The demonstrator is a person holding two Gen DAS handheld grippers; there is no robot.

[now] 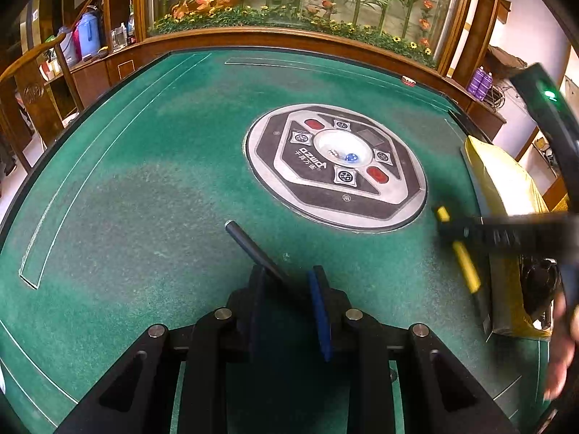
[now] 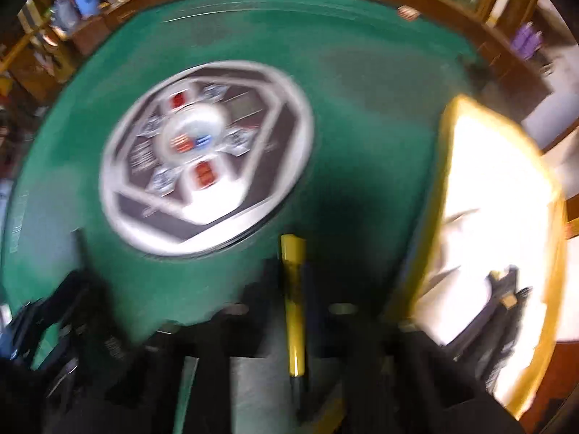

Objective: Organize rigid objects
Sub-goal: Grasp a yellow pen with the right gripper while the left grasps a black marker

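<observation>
My left gripper (image 1: pixel 289 284) hangs over the green felt table (image 1: pixel 144 199), shut on a dark pen (image 1: pixel 249 246) that sticks out to the upper left from between its fingers. A yellow pen (image 1: pixel 465 260) is held crosswise in my right gripper (image 1: pixel 450 228), which comes in from the right edge of the left wrist view. The right wrist view is blurred; there the yellow pen (image 2: pixel 294 300) runs lengthwise between the shut jaws of my right gripper (image 2: pixel 294 271). A yellow pouch (image 2: pixel 488 199) lies just to the right of it, with dark items at its open end (image 2: pixel 503 300).
The round grey control panel (image 1: pixel 336 166) with a dice dome sits in the middle of the table. The yellow pouch (image 1: pixel 506 188) lies along the right edge. A person's hand (image 1: pixel 561 354) shows at lower right. A wooden rail and a glass planter (image 1: pixel 289 0) stand behind.
</observation>
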